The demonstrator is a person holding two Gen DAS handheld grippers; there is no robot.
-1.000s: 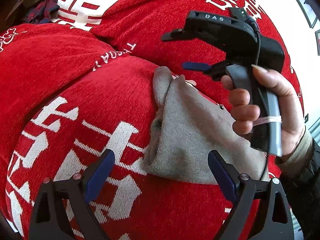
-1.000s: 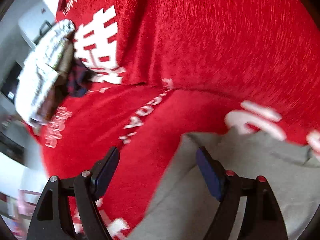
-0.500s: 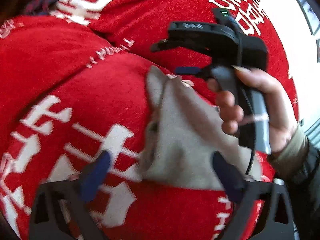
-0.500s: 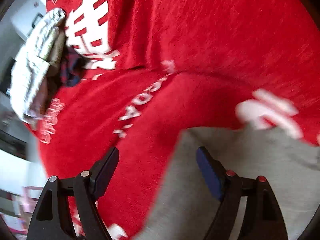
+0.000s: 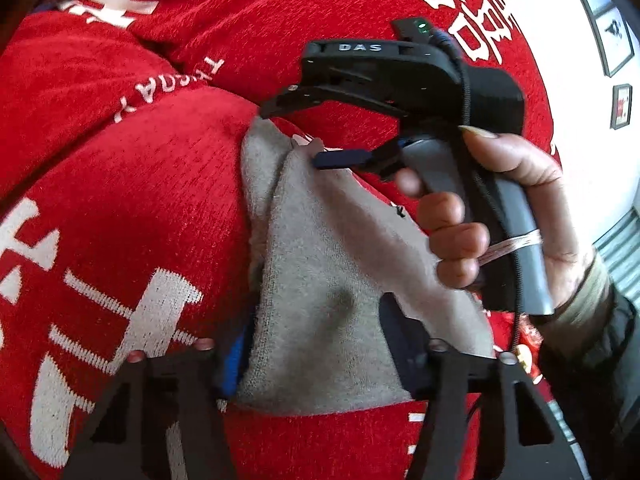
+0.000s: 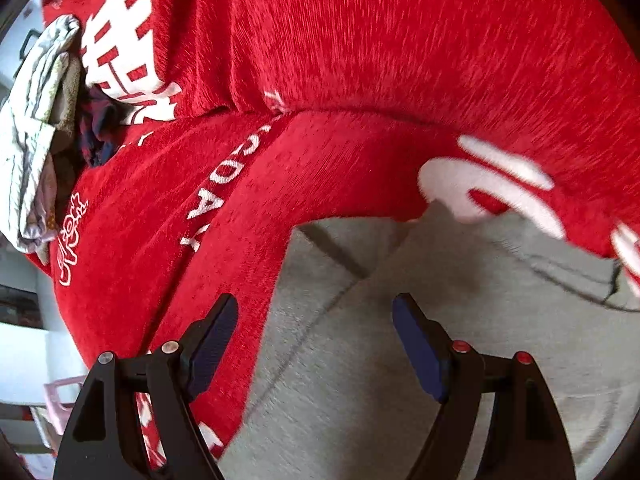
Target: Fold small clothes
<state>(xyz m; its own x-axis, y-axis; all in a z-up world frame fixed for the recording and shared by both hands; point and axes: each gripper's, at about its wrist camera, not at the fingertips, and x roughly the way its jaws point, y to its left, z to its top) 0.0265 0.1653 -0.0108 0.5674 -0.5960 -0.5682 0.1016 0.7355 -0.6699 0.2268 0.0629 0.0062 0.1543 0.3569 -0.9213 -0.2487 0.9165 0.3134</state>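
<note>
A small grey garment (image 5: 320, 240) lies on a red blanket (image 5: 140, 200) with white lettering. My left gripper (image 5: 316, 344) is at its near end, and its jaws are closing with the cloth between them. Both pads touch the fabric, which puckers between them. My right gripper (image 5: 308, 136), held by a person's hand (image 5: 520, 200), hovers open over the garment's far corner. In the right wrist view the right gripper (image 6: 314, 304) straddles the grey garment's (image 6: 400, 360) left edge, with nothing pinched between its pads.
The red blanket (image 6: 360, 60) covers a soft, humped surface with a deep fold across it. A pile of pale and dark clothes (image 6: 36, 120) lies at the blanket's far left edge. A pink crate (image 6: 64, 396) stands on the floor below.
My left gripper has moved forward onto the garment's near end and its fingers have drawn in from wide open. The right gripper has dropped lower over the far corner, still open.
</note>
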